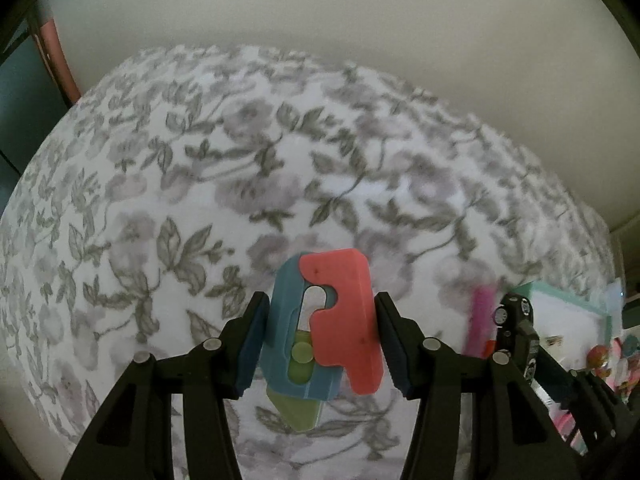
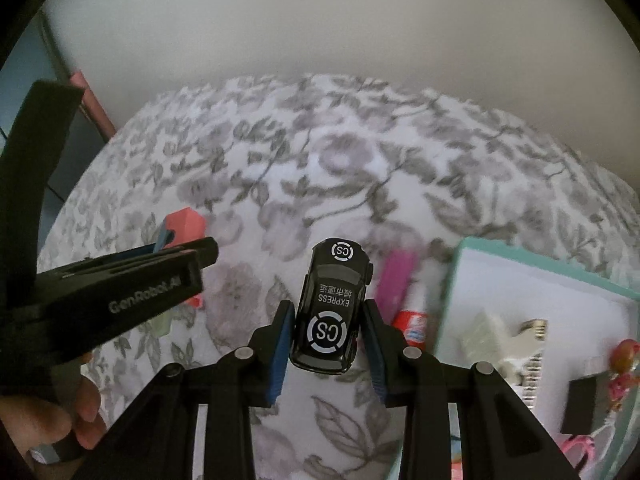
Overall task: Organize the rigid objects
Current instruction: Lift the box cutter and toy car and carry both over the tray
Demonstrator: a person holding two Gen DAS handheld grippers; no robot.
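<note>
My left gripper [image 1: 320,320] is shut on a plastic toy of red, blue and green pieces [image 1: 326,330] and holds it above the floral bedcover [image 1: 200,184]. My right gripper [image 2: 326,332] is shut on a black toy car [image 2: 330,308] marked "CS EXPRESS", also held above the cover. In the right wrist view the left gripper [image 2: 176,256] shows at the left with the red and blue toy [image 2: 182,224] between its fingers. In the left wrist view the black car [image 1: 516,320] shows at the right.
A teal-rimmed white box [image 2: 532,268] at the right holds several small items, among them a comb-like piece [image 2: 528,360] and a small doll [image 2: 622,364]. A pink bar [image 2: 394,280] and a red-capped tube [image 2: 412,322] lie beside it. A plain wall stands behind.
</note>
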